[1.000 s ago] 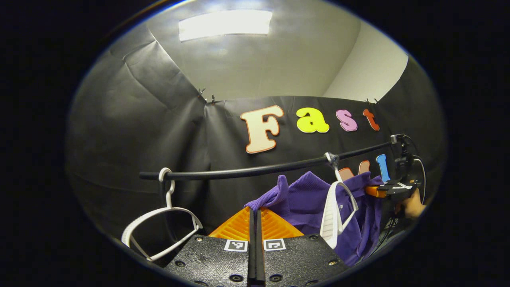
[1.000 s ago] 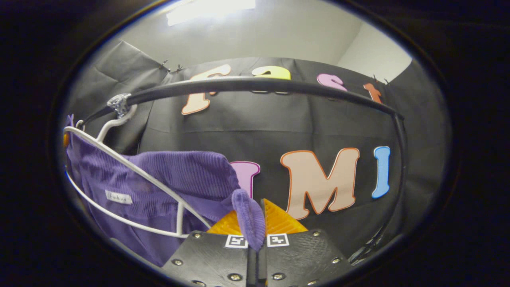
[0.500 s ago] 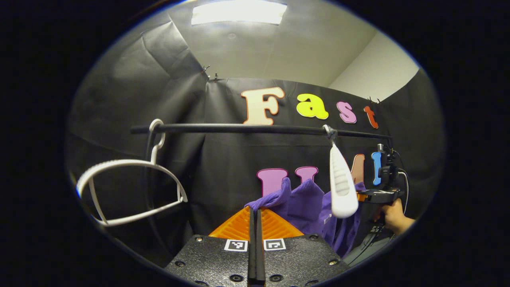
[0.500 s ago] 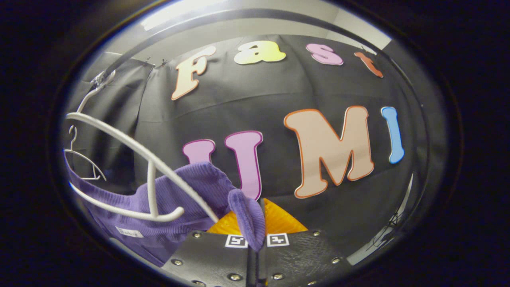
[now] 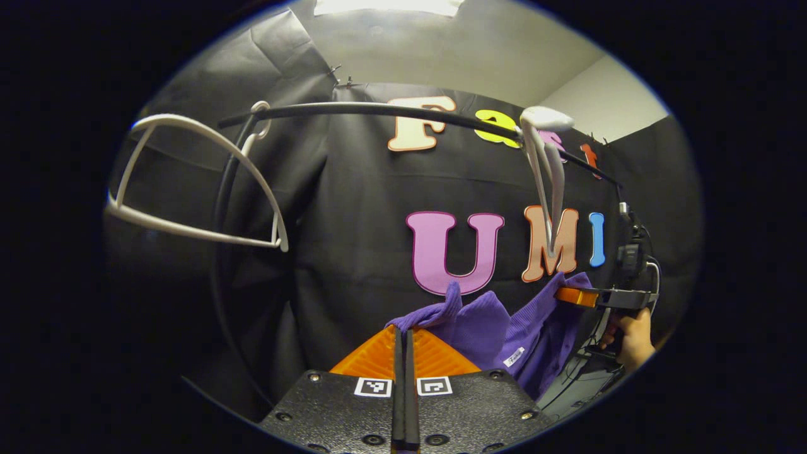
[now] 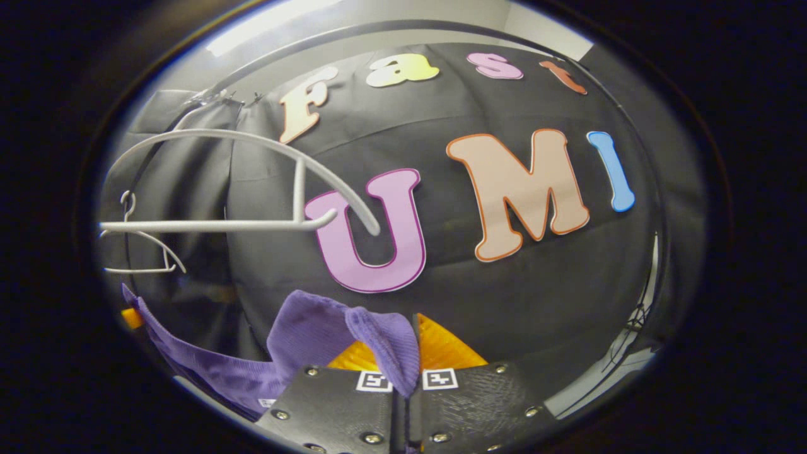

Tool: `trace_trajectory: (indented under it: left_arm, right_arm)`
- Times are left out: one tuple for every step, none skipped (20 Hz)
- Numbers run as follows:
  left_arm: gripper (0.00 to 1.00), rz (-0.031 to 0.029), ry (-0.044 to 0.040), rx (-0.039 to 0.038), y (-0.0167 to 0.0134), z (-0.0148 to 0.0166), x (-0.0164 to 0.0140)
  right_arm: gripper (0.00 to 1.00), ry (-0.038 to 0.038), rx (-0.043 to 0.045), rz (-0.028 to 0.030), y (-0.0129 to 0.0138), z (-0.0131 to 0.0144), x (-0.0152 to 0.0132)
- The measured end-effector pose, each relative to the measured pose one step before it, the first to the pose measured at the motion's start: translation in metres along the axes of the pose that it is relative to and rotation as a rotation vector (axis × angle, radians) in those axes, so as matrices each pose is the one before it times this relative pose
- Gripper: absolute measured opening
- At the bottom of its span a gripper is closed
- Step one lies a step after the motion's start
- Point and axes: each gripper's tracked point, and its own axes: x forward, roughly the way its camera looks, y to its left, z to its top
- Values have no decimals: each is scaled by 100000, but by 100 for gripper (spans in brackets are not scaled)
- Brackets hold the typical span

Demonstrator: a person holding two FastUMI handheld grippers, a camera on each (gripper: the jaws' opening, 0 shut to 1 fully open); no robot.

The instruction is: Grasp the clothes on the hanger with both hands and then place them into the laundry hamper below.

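The purple ribbed garment (image 5: 485,325) hangs stretched between my two grippers, below the black rail (image 5: 353,110). In the left gripper view my left gripper (image 5: 403,337) is shut on one corner of it. Farther off to the right, my right gripper (image 5: 572,296) holds the other end, with a hand (image 5: 630,340) behind it. The white hanger (image 5: 545,164) swings bare from the rail above the cloth. In the right gripper view my right gripper (image 6: 408,353) is shut on a fold of the purple garment (image 6: 315,328). The bare hanger (image 6: 252,183) tilts above it.
A second bare white hanger (image 5: 189,183) hangs near the rail's left end, small in the right gripper view as the second hanger (image 6: 142,252). The rail's upright post (image 5: 220,252) runs down below it. The black cloth wall stands close behind.
Both grippers have come down with the purple garment. It has slid off the white hanger, which now swings bare on the rail. The rail sits higher in both views.
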Motion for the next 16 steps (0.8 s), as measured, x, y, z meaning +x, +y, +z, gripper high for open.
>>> trace_trajectory:
  left_arm:
    - [0, -508, 1085, -308, -73, -812, -272]
    - [0, -922, 1294, -686, -218, -680, -390]
    - [0, -1380, 722, -535, -328, -474, -363]
    - [0, -1306, 695, -386, -241, -493, -478]
    - [0, -1032, 617, 36, -267, -270, -572]
    - [0, -765, -27, 210, -242, -1, -325]
    - [0, -825, -89, 773, -403, 160, -321]
    - [0, -376, -340, 625, -482, 178, -517]
    - [0, -186, -703, 139, -352, 391, -498]
    - [0, -426, -991, -617, -415, 367, -445]
    - [0, -860, -1073, -719, -696, 462, -363]
    - [0, -675, -536, -518, -732, 249, -86]
    - [0, -889, -873, -65, -718, 335, -137]
    - [0, -824, -649, -414, -814, 41, -169]
    - [0, -1107, -609, -86, -878, 212, -1]
    - [0, -1278, -201, 204, -940, -77, 112]
  right_arm:
    - [7, 482, 797, 511, 312, -515, -870]
    - [7, -5, 801, -58, 146, -386, -1086]
    - [7, 35, 546, -369, -39, -430, -1253]
    - [7, -260, 542, 163, 296, -168, -1204]
    - [7, -173, 211, 77, 280, 7, -983]
    - [7, -407, 269, 247, 263, 9, -1167]
    - [7, -754, 544, 273, 217, 194, -1101]
    - [7, -1017, 817, 205, 234, 275, -1122]
    - [7, -568, 232, 206, 228, 446, -1002]
    - [7, -478, -65, -224, 32, 209, -941]
    - [7, -543, -133, 282, 252, 438, -923]
    - [7, -250, -529, 287, 154, 201, -827]
    - [7, -380, 295, 558, 269, 377, -723]
    - [7, -328, 311, 1059, 411, 348, -665]
    - [7, -188, 159, 709, 276, 127, -684]
    - [7, -310, 238, -21, -87, 166, -598]
